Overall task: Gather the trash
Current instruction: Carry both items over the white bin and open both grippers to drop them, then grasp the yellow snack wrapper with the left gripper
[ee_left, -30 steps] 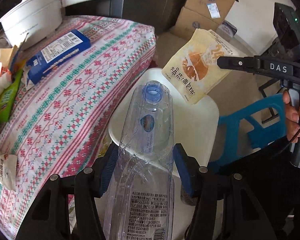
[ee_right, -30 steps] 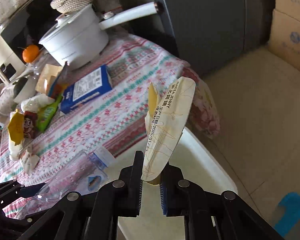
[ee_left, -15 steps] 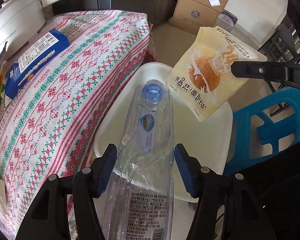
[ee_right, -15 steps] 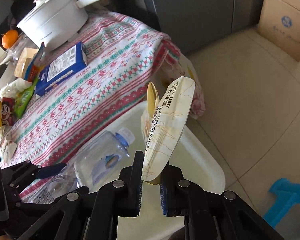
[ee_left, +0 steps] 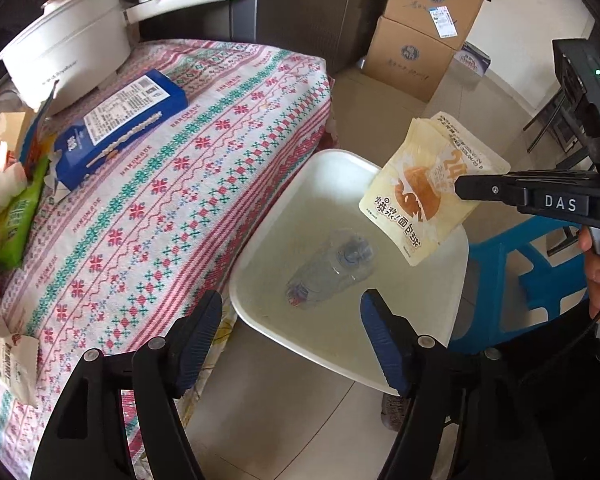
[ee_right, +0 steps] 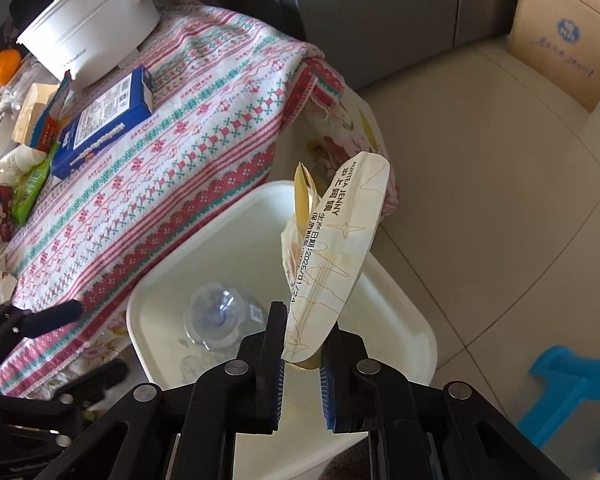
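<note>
The left gripper [ee_left: 292, 332] has just been opening its jaws; nothing sits between them. The clear plastic bottle [ee_left: 332, 270] lies inside the white bin [ee_left: 340, 160], blurred, its orientation unclear. The right gripper [ee_right: 302, 356] pinches a yellow snack pouch [ee_right: 332, 256], long axis upright, above the bin.

We read "DAS" on the right gripper [ee_left: 458, 188]. The snack pouch [ee_right: 332, 264] pinched in it carries "AUNTEA JENNY" and a large "24". Left of both claws, the tablecloth [ee_left: 172, 200] repeats "HANDMADE".
</note>
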### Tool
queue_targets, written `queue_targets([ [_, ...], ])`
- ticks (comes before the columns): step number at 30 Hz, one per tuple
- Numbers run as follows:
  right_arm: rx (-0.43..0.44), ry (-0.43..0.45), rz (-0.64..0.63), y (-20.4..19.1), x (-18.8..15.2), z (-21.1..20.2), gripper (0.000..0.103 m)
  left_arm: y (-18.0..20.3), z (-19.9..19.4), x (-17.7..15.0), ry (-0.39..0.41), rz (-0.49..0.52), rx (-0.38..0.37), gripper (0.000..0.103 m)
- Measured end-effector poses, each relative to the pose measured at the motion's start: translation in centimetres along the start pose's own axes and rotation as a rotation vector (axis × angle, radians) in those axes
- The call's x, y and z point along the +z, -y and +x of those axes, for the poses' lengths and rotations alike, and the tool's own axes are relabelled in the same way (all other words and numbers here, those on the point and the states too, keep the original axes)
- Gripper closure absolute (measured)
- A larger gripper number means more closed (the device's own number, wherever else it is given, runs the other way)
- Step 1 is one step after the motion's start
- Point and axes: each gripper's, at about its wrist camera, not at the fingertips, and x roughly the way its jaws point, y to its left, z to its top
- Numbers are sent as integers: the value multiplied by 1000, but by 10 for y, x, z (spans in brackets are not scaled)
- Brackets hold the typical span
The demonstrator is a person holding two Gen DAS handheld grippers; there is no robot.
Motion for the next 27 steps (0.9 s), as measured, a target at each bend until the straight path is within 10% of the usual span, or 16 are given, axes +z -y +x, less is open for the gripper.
queue_targets([
  [9, -29, -58, -21, -9, -1, 19, 88, -17, -29, -16, 41, -8, 72, 22],
  [16, -9, -71, 33, -10, 1, 22, 52, -28, -47, -26, 65, -24, 115, 19],
  [27, -5, -12, -2, -28, 5, 7, 41, -55, -71, -42, 87, -82, 172, 15],
])
